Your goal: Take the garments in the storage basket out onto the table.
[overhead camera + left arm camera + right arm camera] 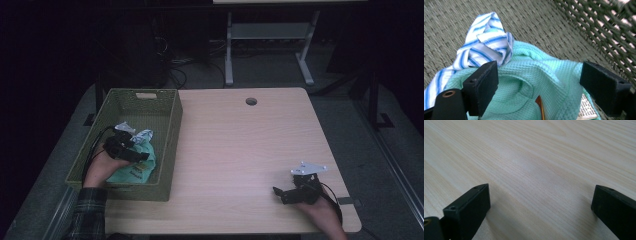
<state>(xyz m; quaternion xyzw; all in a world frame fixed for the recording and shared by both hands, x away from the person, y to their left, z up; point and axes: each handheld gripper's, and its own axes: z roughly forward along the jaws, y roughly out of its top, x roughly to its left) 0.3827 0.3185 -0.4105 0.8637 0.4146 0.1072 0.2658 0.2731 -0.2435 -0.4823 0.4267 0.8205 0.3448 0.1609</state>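
A green woven basket stands on the table's left side. Inside it lie a mint-green waffle garment and a blue-and-white striped cloth. My left gripper hovers inside the basket just above the mint garment, jaws wide open with the cloth between them but not pinched. My right gripper rests low over the bare wooden table at the front right, open, with nothing between its jaws.
A white label shows at the mint garment's edge. The basket's woven wall rises close on the left gripper's right side. A round cable hole sits at the table's far edge. A desk frame stands beyond.
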